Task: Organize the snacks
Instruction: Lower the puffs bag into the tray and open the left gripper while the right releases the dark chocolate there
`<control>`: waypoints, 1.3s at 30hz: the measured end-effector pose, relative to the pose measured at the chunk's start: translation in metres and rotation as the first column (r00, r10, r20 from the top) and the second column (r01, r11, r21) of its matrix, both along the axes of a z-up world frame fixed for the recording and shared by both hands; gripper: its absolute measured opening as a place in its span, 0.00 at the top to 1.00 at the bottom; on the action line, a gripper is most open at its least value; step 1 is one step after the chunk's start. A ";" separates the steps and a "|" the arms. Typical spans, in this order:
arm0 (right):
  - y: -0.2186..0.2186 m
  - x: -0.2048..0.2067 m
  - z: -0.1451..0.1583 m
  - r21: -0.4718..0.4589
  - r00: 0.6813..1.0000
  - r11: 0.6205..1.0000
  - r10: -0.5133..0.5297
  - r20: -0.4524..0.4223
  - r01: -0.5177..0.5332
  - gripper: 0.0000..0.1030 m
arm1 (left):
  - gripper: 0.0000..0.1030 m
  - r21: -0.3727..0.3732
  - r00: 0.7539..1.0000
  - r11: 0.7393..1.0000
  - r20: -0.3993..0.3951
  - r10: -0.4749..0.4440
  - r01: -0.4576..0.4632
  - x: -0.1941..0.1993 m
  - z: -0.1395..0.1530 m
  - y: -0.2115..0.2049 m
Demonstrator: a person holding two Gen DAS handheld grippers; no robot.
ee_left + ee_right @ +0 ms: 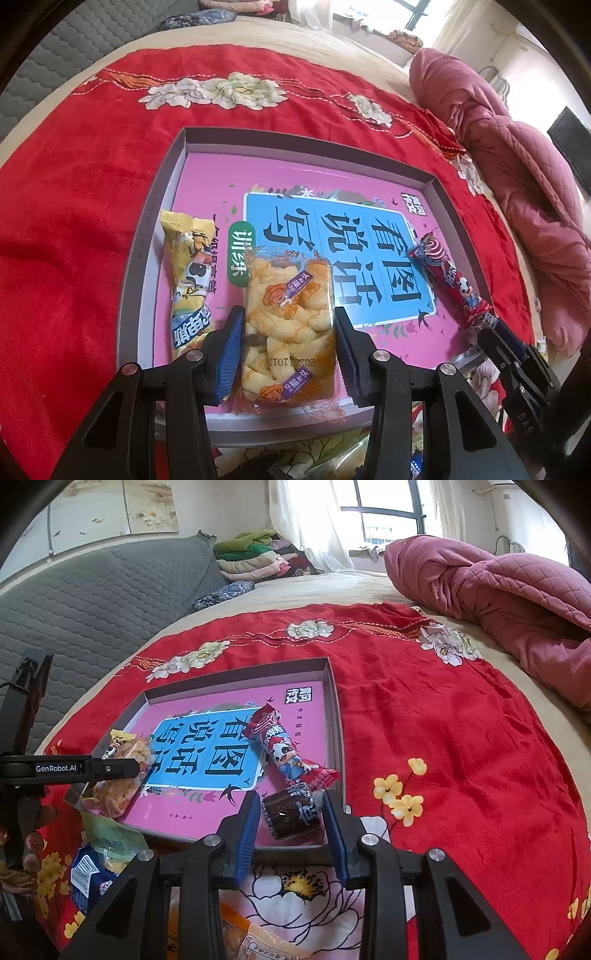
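A shallow grey-walled box [162, 206] with a pink printed floor lies on a red flowered bedspread [74, 192] on the bed.

1. Far left in the box: a yellow snack stick [190, 280] lies lengthwise against the left wall. Its print is too distorted to read.
2. Just right of it: a clear bag of puffed snacks [288, 325] with purple label strips. A stamped code on it shows mirrored; only "2025" and following digits can be partly made out.
3. The left claw [290, 354] straddles this bag at the near edge of the box. Both blue pads touch the bag's sides, so the bag is gripped.
4. Box floor, centre: a blue panel with large black Chinese characters, seen upside down.
5. Right of the panel: a red snack stick [284, 749] with a cartoon cow lies diagonally.
6. Near right corner of the box: a dark brown wrapped snack [291, 814] sits between the pads of the right claw [291, 830]. The pads stand slightly clear of the wrapper on both sides; nothing is gripped.

In the right wrist view the left claw's arm reads "GenRobot.AI".
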State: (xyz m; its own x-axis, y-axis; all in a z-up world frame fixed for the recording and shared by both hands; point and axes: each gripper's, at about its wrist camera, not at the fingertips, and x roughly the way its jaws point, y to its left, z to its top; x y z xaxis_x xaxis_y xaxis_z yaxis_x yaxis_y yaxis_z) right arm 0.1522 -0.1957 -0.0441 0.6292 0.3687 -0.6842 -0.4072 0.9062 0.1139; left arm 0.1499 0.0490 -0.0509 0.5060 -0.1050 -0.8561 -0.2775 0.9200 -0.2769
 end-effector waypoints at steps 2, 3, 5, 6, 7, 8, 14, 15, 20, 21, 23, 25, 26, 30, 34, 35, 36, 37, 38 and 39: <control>0.000 0.000 0.000 0.000 1.000 1.000 0.000 0.001 0.000 0.66 | 0.53 0.008 1.000 1.000 -0.002 -0.001 0.001 0.000 0.001 -0.001; 0.000 0.000 0.000 0.000 1.000 1.000 0.000 0.001 0.000 0.66 | 0.53 0.013 1.000 1.000 -0.003 -0.001 0.001 0.000 0.001 -0.001; 0.000 -0.001 0.001 0.001 1.000 1.000 -0.001 0.004 0.001 0.66 | 0.53 0.020 1.000 1.000 -0.006 0.001 -0.001 0.000 0.001 -0.001; 0.000 -0.001 0.002 0.002 1.000 1.000 -0.001 0.005 0.001 0.66 | 0.53 0.019 1.000 1.000 -0.006 0.001 -0.001 0.000 0.001 -0.001; 0.000 -0.001 0.002 0.004 1.000 1.000 -0.001 0.005 0.001 0.66 | 0.53 0.018 1.000 1.000 -0.004 0.001 -0.001 -0.001 0.001 -0.001; -0.001 -0.001 0.002 0.004 1.000 1.000 -0.002 0.005 0.002 0.66 | 0.52 0.016 1.000 1.000 -0.001 0.002 -0.002 -0.001 0.002 -0.001; -0.003 -0.002 0.004 0.012 1.000 1.000 -0.005 0.013 0.005 0.66 | 0.51 0.011 1.000 1.000 0.018 0.004 -0.004 -0.005 0.010 0.000; -0.003 -0.002 0.004 0.014 1.000 1.000 -0.006 0.016 0.005 0.66 | 0.50 0.012 1.000 1.000 0.020 0.006 -0.006 -0.005 0.011 0.000; -0.004 -0.003 0.007 0.021 1.000 1.000 -0.006 0.024 0.005 0.65 | 0.49 0.006 1.000 1.000 0.028 0.013 -0.013 -0.008 0.016 0.002; -0.004 -0.003 0.007 0.024 1.000 1.000 -0.005 0.024 0.004 0.64 | 0.49 0.006 1.000 1.000 0.028 0.014 -0.014 -0.009 0.016 0.003; -0.005 -0.003 0.008 0.031 1.000 1.000 -0.006 0.025 0.005 0.62 | 0.49 0.003 0.999 1.000 0.031 0.017 -0.017 -0.010 0.019 0.003; -0.006 -0.004 0.010 0.038 1.000 0.999 -0.005 0.029 0.004 0.60 | 0.48 0.000 0.999 1.000 0.038 0.020 -0.020 -0.012 0.022 0.004; -0.006 -0.004 0.011 0.040 0.999 0.999 -0.006 0.032 0.004 0.59 | 0.48 0.000 0.999 1.000 0.043 0.022 -0.022 -0.013 0.025 0.005; -0.007 -0.004 0.013 0.050 0.999 0.999 -0.005 0.037 0.004 0.59 | 0.45 -0.002 0.998 1.000 0.054 0.026 -0.026 -0.016 0.031 0.006; -0.008 -0.005 0.014 0.057 0.999 0.998 -0.008 0.042 0.006 0.58 | 0.45 0.018 0.998 0.999 0.062 0.031 -0.032 -0.020 0.036 0.007; -0.009 -0.006 0.015 0.060 0.999 0.998 -0.007 0.043 0.004 0.56 | 0.45 0.017 0.997 0.999 0.063 0.033 -0.034 -0.021 0.036 0.008; -0.009 -0.006 0.016 0.061 0.999 0.998 -0.007 0.048 0.004 0.54 | 0.45 0.016 0.997 0.999 0.064 0.034 -0.035 -0.022 0.037 0.008; -0.009 -0.007 0.016 0.064 0.999 0.998 -0.006 0.052 0.002 0.53 | 0.45 0.017 0.997 0.999 0.064 0.035 -0.037 -0.023 0.038 0.008; -0.009 -0.008 0.017 0.067 0.999 0.998 -0.003 0.054 0.000 0.53 | 0.45 0.019 0.997 0.999 0.065 0.036 -0.037 -0.024 0.039 0.009; -0.009 -0.008 0.018 0.072 0.998 0.997 -0.003 0.059 -0.002 0.52 | 0.45 0.021 0.997 0.999 0.065 0.036 -0.037 -0.025 0.040 0.009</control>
